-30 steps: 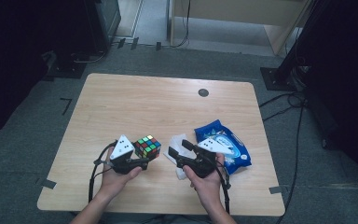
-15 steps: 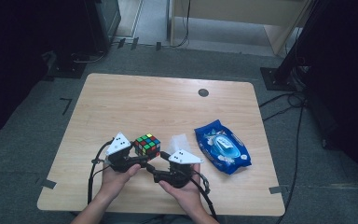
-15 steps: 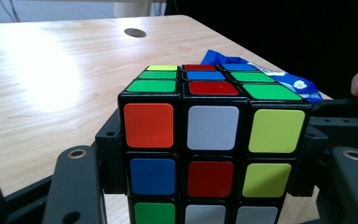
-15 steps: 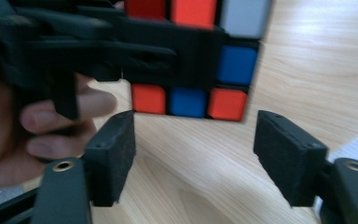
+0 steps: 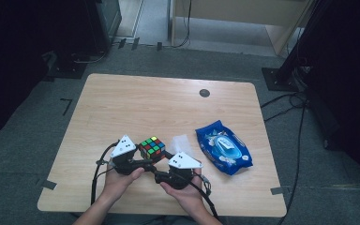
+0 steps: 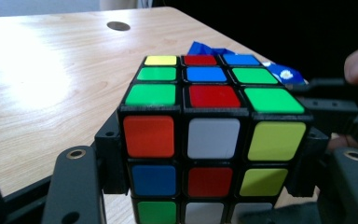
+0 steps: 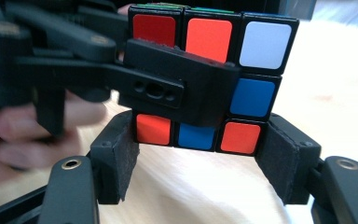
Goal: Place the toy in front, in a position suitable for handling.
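Since a second ago the right gripper point(image 5: 158, 174) has left the blue plastic wet-wipe pack point(image 5: 223, 146) and swung in toward the scrambled multicoloured puzzle cube point(image 5: 152, 147), its jaws just easing inward a little. In the high view the cube sits near the front of the pale wooden table point(image 5: 168, 108), at about seven o'clock from the table's middle, with the left gripper point(image 5: 145, 161) pinching it from six o'clock; a small white sheet point(image 5: 182, 141) lies at three o'clock of the cube, the pack beyond it. In the left gripper view the cube point(image 6: 212, 116) is clamped between that gripper's black jaws, pads pressed on its lower side faces. In the right gripper view the cube point(image 7: 214, 70) stands between the spread jaws, whose padded fingers point(image 7: 121, 163) flank the bottom layer at nine and three o'clock with gaps visible, not yet pressing. As I judge it, the hold is secured and the second grip is lined up; closing on the layer and twisting remain.
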A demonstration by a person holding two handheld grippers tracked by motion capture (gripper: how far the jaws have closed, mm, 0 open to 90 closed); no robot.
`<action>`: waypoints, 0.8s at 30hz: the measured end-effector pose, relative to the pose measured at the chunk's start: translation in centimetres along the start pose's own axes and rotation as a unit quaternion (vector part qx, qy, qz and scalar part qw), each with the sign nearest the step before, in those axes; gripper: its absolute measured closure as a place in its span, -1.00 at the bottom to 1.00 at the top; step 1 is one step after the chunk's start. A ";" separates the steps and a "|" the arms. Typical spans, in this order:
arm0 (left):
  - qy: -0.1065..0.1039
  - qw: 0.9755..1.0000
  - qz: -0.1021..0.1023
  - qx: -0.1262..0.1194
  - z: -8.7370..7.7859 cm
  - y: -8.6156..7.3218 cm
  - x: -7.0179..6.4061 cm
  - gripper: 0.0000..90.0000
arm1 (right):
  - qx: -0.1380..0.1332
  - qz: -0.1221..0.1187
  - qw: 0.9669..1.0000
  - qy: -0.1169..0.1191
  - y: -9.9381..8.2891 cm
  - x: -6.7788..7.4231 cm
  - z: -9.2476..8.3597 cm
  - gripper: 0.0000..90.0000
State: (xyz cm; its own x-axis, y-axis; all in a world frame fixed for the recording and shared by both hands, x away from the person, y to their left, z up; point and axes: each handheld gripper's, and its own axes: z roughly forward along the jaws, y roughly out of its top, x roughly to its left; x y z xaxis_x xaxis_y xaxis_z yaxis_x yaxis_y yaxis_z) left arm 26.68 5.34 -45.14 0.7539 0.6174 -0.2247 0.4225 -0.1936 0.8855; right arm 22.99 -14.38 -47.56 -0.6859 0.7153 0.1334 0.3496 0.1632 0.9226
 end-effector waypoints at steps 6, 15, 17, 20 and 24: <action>-0.018 1.000 0.000 0.020 0.0 0.2 0.2 -0.27 | 0.007 -0.117 0.993 -0.026 -0.4 0.0 -0.2 -0.24; -0.006 1.000 -0.010 0.026 0.1 0.3 0.4 -0.24 | 0.031 -0.149 0.987 -0.041 -0.8 -0.2 0.0 -0.25; -0.009 1.000 -0.026 0.011 -0.3 0.4 0.9 -0.24 | 0.058 -0.125 0.990 -0.039 -1.2 -0.6 0.5 -0.23; -0.021 0.999 -0.039 -0.002 -0.8 0.4 1.4 -0.24 | 0.074 -0.081 0.992 -0.059 -2.0 -1.5 0.8 0.14; -0.028 0.999 -0.030 -0.006 -0.7 0.4 1.2 -0.24 | 0.049 0.049 0.997 -0.020 -1.6 -3.3 0.4 0.53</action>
State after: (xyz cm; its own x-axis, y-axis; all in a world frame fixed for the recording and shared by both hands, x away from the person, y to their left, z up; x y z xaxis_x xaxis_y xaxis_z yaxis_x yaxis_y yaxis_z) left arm 27.41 6.54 -44.83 0.7547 0.5833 -0.3004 0.4620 -0.1475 0.8745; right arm 24.90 -16.72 -49.65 -0.6201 0.7572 0.2055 0.4766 0.1556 0.8652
